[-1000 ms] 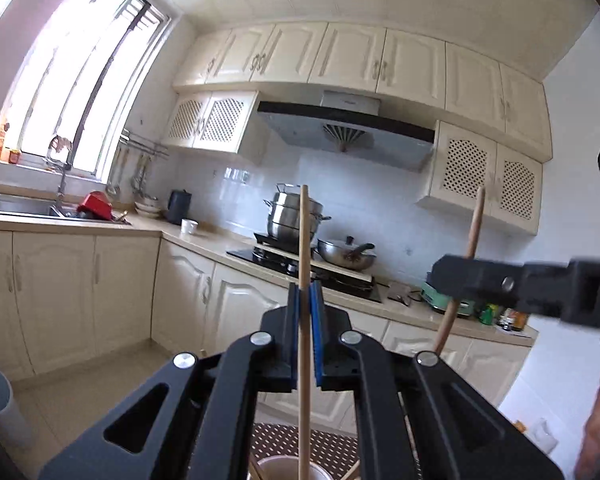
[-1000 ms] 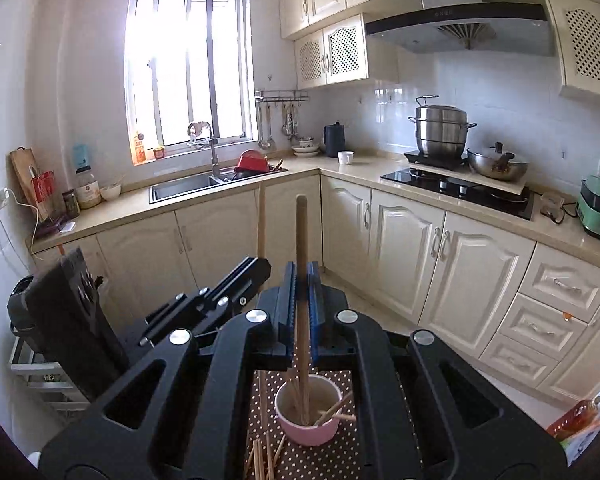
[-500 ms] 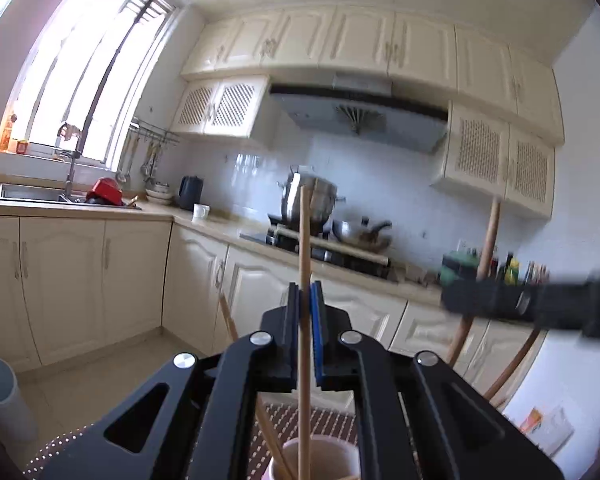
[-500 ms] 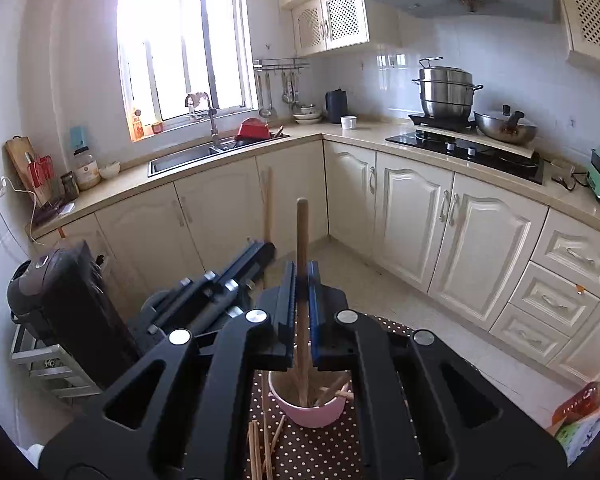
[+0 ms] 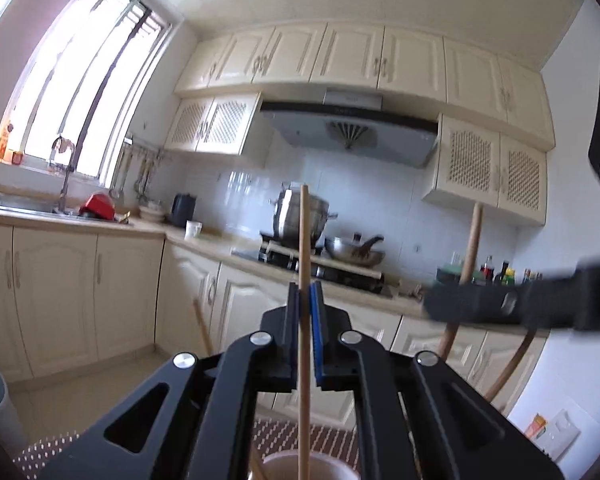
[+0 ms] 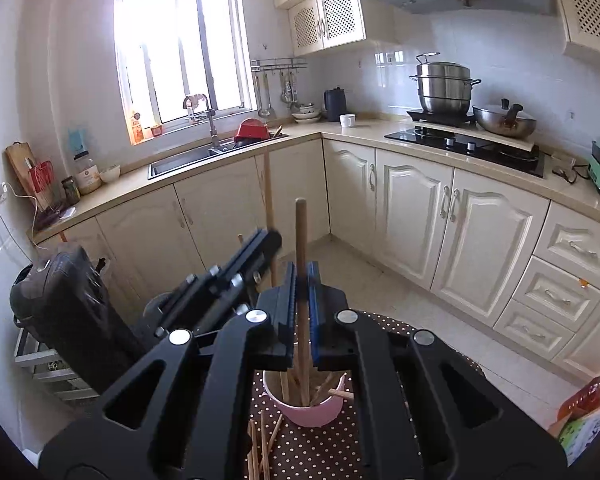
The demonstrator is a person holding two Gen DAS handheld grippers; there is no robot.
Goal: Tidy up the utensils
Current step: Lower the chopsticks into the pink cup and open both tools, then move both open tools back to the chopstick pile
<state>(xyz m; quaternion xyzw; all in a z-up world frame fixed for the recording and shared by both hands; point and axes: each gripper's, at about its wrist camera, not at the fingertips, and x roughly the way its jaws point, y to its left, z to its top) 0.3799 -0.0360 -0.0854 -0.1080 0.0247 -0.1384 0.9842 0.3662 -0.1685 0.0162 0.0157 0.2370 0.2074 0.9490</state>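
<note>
My left gripper [image 5: 305, 292] is shut on a thin wooden stick [image 5: 303, 240] that stands upright. Its lower end reaches down to the rim of a pale cup [image 5: 320, 462] at the bottom edge. My right gripper [image 6: 302, 272] is shut on a thicker wooden stick [image 6: 300, 236], whose lower end sits inside the pink cup [image 6: 312, 412] among several other wooden utensils. In the right wrist view the left gripper [image 6: 274, 240] hovers just left of the cup with its thin stick [image 6: 267, 188]. The left wrist view shows the right gripper [image 5: 434, 304] at the right.
The cup stands on a brown polka-dot cloth [image 6: 324, 452], with loose chopsticks [image 6: 262, 444] lying in front of it. Cream kitchen cabinets [image 6: 480, 248], a sink [image 6: 188, 160] and a stove with pots [image 6: 444, 88] stand beyond. A dark appliance [image 6: 68, 304] sits at the left.
Both grippers have sunk with their sticks, which reach lower toward the cup. The cup rim shows more in the left wrist view. Both stay shut.
</note>
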